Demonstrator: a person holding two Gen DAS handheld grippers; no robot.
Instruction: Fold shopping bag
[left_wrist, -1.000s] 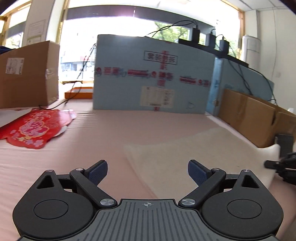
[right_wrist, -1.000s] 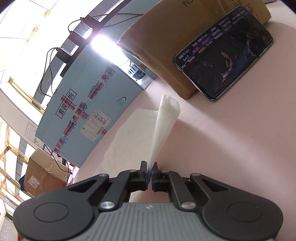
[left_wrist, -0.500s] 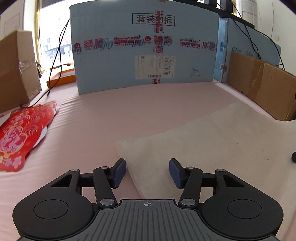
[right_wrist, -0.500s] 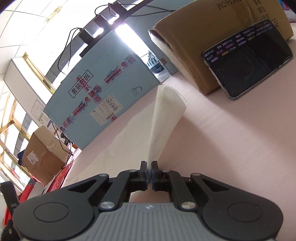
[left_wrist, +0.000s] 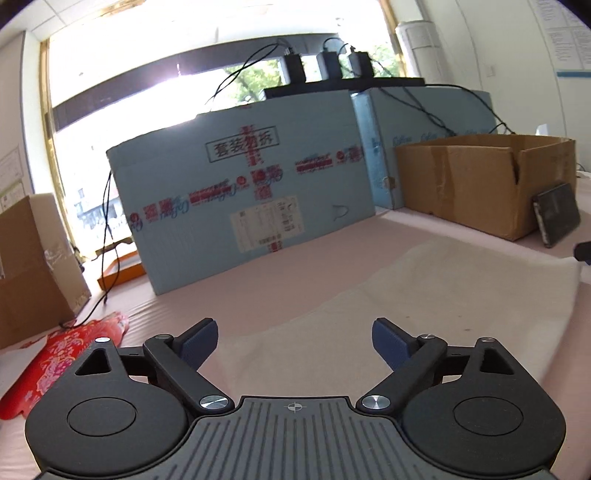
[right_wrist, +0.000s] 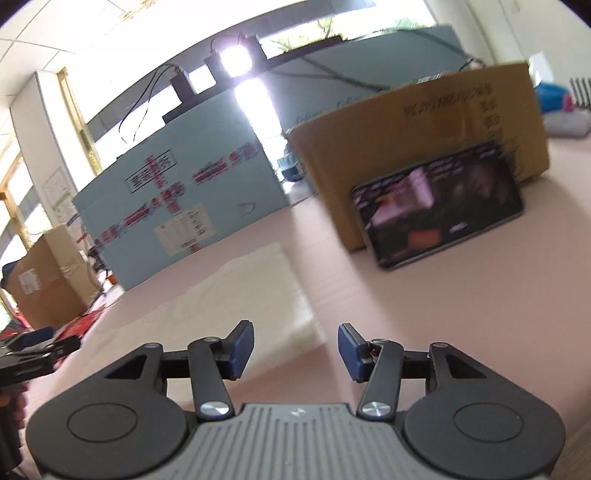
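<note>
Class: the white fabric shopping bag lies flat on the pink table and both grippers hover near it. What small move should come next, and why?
Probably bring the right gripper down onto the near edge of the white fabric shopping bag. Its jaws are opening with nothing between them, the left gripper is also opening and empty, and the bag lies flat, ready for another fold.

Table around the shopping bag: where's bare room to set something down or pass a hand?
Free: the pink table between the white shopping bag and the blue box, and the stretch right of the bag below the phone. Crowded: the brown box with the phone leaning on it, and the red bag by the left carton.
</note>
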